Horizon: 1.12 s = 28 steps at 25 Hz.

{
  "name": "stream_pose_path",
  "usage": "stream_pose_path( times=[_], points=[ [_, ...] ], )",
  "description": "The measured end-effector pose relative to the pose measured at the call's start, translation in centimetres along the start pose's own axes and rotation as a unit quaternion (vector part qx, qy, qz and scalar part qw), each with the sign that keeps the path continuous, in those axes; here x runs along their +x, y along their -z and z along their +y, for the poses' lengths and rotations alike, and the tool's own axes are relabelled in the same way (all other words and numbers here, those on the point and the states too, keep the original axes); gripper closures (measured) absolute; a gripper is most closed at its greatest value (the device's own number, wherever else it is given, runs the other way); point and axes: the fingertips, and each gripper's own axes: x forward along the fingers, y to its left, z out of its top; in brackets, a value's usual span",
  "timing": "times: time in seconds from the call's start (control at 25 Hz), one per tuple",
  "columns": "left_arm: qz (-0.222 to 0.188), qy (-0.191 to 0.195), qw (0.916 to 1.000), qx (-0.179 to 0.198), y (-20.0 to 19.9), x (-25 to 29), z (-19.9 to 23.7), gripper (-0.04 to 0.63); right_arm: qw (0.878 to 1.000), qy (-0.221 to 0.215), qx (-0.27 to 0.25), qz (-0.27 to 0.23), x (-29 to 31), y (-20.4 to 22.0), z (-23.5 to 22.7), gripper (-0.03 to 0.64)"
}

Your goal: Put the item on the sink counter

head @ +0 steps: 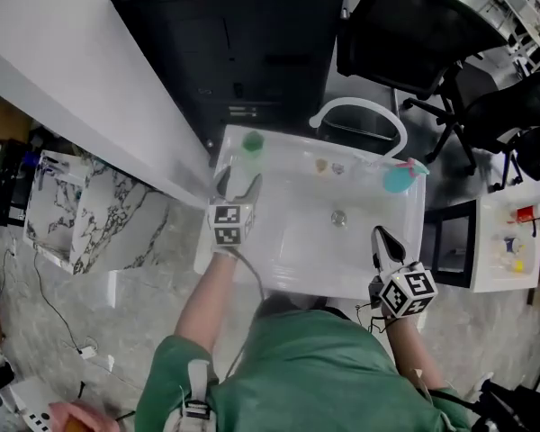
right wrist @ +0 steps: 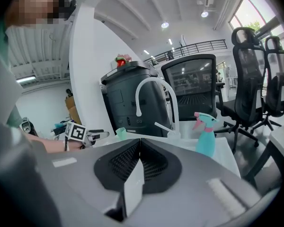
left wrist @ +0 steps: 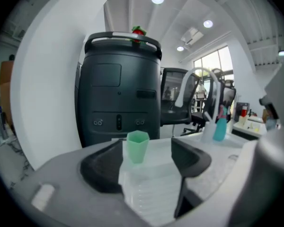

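A pale green faceted plastic cup (head: 252, 140) stood upright on the rear left corner of the white sink counter (head: 288, 165), close to the back edge. In the left gripper view the cup (left wrist: 137, 145) appeared just beyond the jaw tips and in line with the gap between them. The left gripper (head: 238, 185) lay low over the counter with its dark jaws spread wide. They seemed not to touch the cup, though the wide-angle view left that hard to judge. The right gripper (head: 381, 239) hung at the sink's front right edge, well apart from the cup. Its ribbed jaws were pressed together with nothing between them.

The white sink basin (head: 306, 241) lay between the two grippers. A white curved tap (head: 360, 108) arched over its rear rim. A teal spray bottle with a pink trigger (head: 398, 178) stood at the rear right corner, near the tap. Behind the sink stood a tall dark grey bin (head: 243, 43), and black mesh office chairs (head: 414, 34) stood to its right.
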Motion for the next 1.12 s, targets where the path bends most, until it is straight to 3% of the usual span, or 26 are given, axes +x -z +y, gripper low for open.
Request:
stream_pose_path(
  times=[0.24,0.6,0.88,1.12],
  points=[
    [-0.032,0.053,0.9969,0.049,-3.9,-6.3,-7.6,0.312,0.998,-0.037,-0.046,-0.035,-1.0,-2.1,1.5,0.615],
    [-0.112,0.027,0.9925,0.043,-12.5,-14.2,-13.4,0.473,0.986,-0.070,-0.105,-0.109,-4.3,-6.5,4.0,0.615],
    [-0.157,0.035,0.9864,0.033,-16.1,-18.5,-17.3,0.589,0.976,-0.088,-0.127,-0.154,-7.2,-9.3,5.0,0.615],
    [-0.156,0.020,0.9868,0.039,-16.3,-19.8,-18.2,0.597,0.968,-0.090,-0.140,-0.187,-9.5,-11.3,5.0,0.615]
  ],
)
